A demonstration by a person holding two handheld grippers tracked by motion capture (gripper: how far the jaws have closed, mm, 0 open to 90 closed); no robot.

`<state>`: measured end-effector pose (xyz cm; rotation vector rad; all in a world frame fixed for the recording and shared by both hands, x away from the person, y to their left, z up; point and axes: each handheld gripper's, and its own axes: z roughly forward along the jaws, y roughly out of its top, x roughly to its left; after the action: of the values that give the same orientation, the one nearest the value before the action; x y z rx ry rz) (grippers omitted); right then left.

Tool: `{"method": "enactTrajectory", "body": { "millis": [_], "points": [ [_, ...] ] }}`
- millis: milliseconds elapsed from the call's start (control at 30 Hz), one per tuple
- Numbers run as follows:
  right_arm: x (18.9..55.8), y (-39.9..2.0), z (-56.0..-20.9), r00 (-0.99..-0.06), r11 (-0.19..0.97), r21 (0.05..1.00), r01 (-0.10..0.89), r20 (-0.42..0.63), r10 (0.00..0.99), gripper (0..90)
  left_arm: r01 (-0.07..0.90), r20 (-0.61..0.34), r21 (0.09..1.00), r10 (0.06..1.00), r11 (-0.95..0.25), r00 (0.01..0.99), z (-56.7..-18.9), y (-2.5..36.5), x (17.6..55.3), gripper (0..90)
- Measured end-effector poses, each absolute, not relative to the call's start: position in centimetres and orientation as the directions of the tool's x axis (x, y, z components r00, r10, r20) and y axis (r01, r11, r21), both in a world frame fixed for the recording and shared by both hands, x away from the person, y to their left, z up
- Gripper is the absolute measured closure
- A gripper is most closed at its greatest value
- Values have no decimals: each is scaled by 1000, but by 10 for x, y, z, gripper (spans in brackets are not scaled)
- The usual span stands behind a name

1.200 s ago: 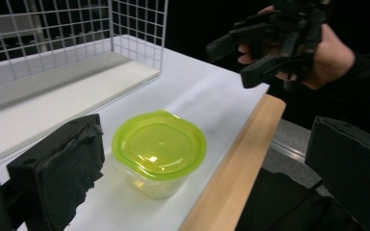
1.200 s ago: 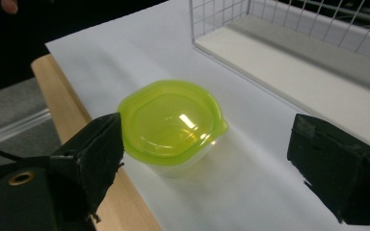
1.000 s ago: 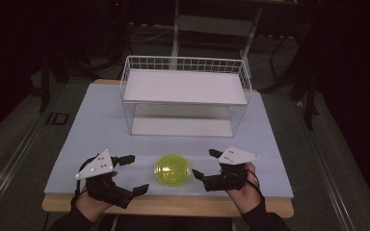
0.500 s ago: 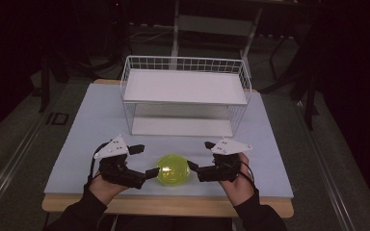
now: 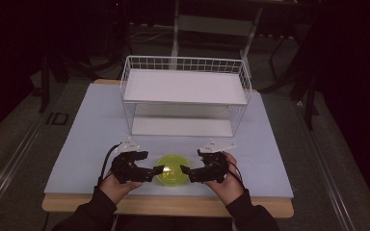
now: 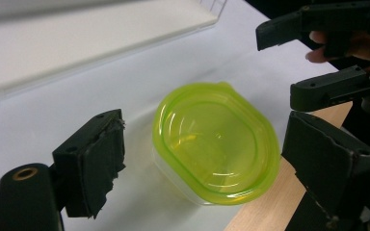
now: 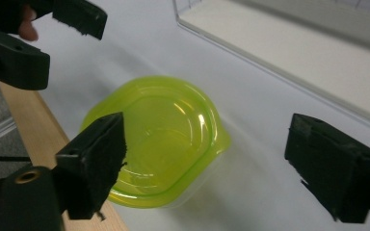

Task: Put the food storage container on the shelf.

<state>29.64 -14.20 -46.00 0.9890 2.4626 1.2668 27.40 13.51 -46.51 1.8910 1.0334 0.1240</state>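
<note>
**Both grippers open, flanking the tub**

Left gripper [image 5: 147,172]: jaws spread wide. In its own view the tub [image 6: 216,141] sits in the gap between the two pads, clear table visible on either side; no contact seen. From the high view its tips lie just beside the tub's left edge; touching or not cannot be told there.

Right gripper [image 5: 192,172]: jaws likewise wide apart, nothing held. In the right gripper view the tub [image 7: 155,139] lies between the pads, nearer the left one, which overlaps its rim in the picture; contact cannot be confirmed.

Each gripper view also catches the other gripper's open jaws at a top corner, partly cut by the frame, with a fingertip behind.

Hidden or unclear: tub contents not discernible through the lid. Surroundings beyond the table are dark.

Tub: shallow clear container with a translucent yellow-green lid, rounded-square outline, small tab on one edge, glossy highlights. It stands at the near edge of the white table [image 5: 86,130], close to the wooden lip, between the two grippers. A white wire rack [image 5: 184,94] stands well behind it.
</note>
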Motion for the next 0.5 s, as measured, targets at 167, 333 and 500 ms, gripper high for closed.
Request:
{"method": "enactTrajectory", "body": {
  "millis": [167,333,500],
  "points": [
    [302,-144,-468,-712,374,750,546,181,678,249,662,-360,730,728,-171,584,-476,134,275,206],
    [304,-145,-470,-676,346,728,591,212,706,296,721,-403,676,742,-154,536,-488,133,278,234],
    [305,-146,-473,-606,283,677,679,301,736,399,756,-447,640,735,-136,510,-492,136,282,366]
  ]
}}
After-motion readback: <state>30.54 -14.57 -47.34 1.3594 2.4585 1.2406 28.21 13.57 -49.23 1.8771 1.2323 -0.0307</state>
